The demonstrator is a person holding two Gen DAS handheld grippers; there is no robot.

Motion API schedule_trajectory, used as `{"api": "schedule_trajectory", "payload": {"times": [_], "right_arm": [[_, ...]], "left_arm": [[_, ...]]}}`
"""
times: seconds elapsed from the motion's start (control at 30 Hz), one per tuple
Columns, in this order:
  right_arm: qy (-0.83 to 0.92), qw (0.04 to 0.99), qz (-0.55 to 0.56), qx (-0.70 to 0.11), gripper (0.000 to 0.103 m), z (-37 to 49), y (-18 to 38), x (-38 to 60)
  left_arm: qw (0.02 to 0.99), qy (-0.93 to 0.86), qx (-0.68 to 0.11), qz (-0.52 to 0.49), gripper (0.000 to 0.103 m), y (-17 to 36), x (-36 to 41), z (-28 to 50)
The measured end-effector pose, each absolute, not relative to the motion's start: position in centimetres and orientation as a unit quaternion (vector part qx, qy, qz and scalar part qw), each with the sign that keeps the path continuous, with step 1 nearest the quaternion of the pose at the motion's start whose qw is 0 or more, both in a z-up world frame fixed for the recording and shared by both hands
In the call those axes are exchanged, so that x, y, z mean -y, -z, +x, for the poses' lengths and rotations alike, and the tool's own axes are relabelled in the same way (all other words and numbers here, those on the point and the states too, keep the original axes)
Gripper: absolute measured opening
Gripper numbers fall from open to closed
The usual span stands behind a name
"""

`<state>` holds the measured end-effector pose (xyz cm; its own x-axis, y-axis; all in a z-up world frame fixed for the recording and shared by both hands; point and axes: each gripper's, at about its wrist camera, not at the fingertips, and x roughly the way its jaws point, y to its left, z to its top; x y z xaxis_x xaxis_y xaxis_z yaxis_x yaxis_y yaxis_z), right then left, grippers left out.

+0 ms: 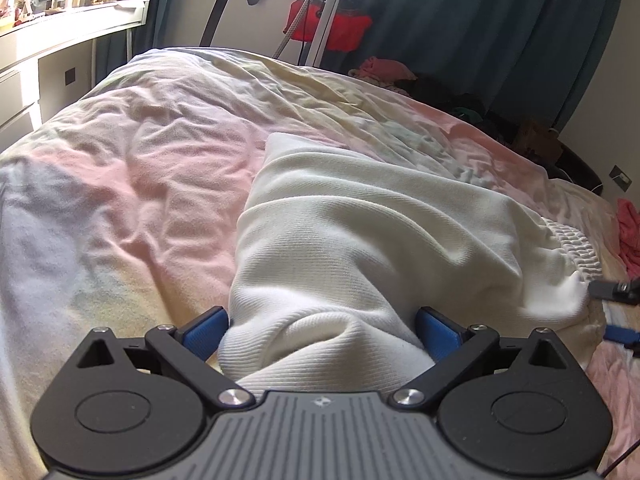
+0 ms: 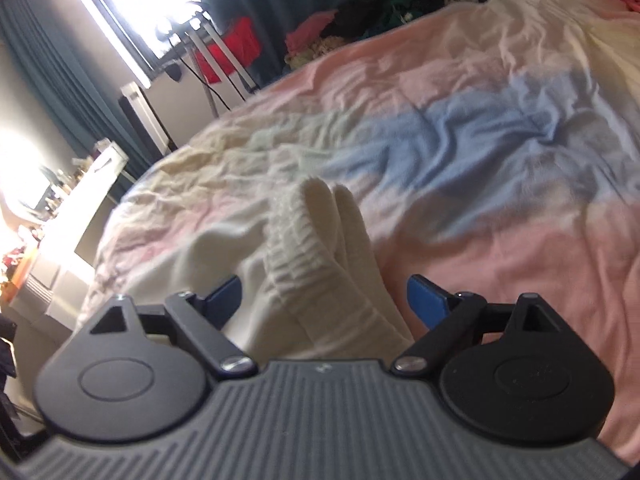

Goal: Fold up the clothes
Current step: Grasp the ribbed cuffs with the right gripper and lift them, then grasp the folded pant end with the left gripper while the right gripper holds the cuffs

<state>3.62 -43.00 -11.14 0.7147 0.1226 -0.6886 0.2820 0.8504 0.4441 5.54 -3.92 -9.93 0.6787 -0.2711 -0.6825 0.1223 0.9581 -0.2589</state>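
A cream-white knitted garment point(image 1: 360, 232) lies bunched on the bed, with a ribbed hem point(image 1: 572, 244) at its right end. My left gripper point(image 1: 322, 328) stands wide, and a thick fold of the garment fills the gap between its blue pads point(image 1: 204, 330) without being squeezed. In the right wrist view the garment's ribbed edge point(image 2: 296, 240) runs up between the jaws of my right gripper point(image 2: 324, 300), which is open, both blue pads point(image 2: 426, 298) clear of the cloth. The right gripper's fingertips point(image 1: 612, 290) also show at the right edge of the left wrist view, beside the hem.
The bed is covered by a wrinkled pastel duvet point(image 1: 140, 184) in pink, blue and yellow. More clothes point(image 1: 384, 68) are piled at the far edge. A white dresser point(image 1: 48, 52) stands to the left, and a red bag on a stand point(image 1: 332, 28) by the dark curtains.
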Motion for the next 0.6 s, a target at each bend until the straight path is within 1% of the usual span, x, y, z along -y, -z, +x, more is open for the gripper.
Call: {"api": "schedule_trajectory", "payload": {"times": [0.07, 0.13, 0.27, 0.33, 0.4, 0.47, 0.6], "right_arm": [[0.053, 0.861, 0.294, -0.411, 0.091, 3.6, 12.6, 43.5], [0.044, 0.835, 0.351, -0.421, 0.091, 3.3, 13.9, 44.4], [-0.038, 0.789, 0.436, -0.431, 0.091, 4.2, 16.3, 44.6], [-0.04, 0.793, 0.415, -0.444, 0.093, 4.8, 16.7, 44.1], [-0.033, 0.801, 0.383, -0.459, 0.091, 5.5, 16.9, 43.4], [-0.035, 0.811, 0.363, -0.458, 0.091, 5.9, 17.0, 43.1], [-0.061, 0.811, 0.386, -0.435, 0.094, 6.1, 16.9, 43.2]], "left_arm": [[0.91, 0.109, -0.388, -0.097, 0.101, 9.9, 3.9, 5.5], [0.909, 0.109, -0.39, -0.099, 0.101, 9.8, 3.8, 5.6], [0.904, 0.114, -0.397, -0.107, 0.101, 9.7, 3.6, 5.8], [0.904, 0.116, -0.399, -0.105, 0.101, 9.8, 3.6, 5.8], [0.904, 0.117, -0.399, -0.104, 0.101, 9.8, 3.6, 5.7], [0.904, 0.117, -0.399, -0.103, 0.101, 9.8, 3.6, 5.7], [0.904, 0.116, -0.399, -0.103, 0.101, 9.8, 3.7, 5.6]]}}
